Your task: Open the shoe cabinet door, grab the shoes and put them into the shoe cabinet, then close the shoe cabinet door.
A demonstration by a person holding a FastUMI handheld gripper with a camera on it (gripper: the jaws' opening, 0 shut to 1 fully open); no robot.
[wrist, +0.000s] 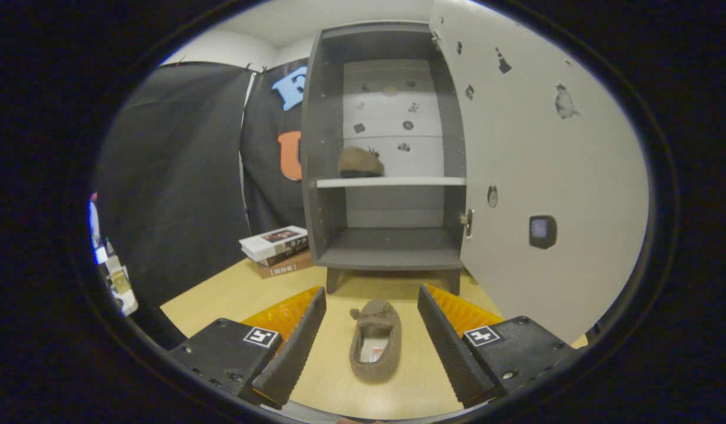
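Hand-held gripper (371, 341) spread w/ brown slipper (375, 347) between fingers on worktop (221, 300); best lower, pinch its sides mid-length.

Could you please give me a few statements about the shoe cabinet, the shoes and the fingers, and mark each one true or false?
1. The cabinet door stands open. True.
2. Both shoes are on the shelf. False: one shoe on the shelf, the other shoe on the table in front of the cabinet.
3. The gripper is shut on a shoe. False: its fingers are spread apart, the table shoe lying between them, untouched.
4. A stack of books lies beside the cabinet. True.
5. The bottom compartment holds a shoe. False: it holds none.
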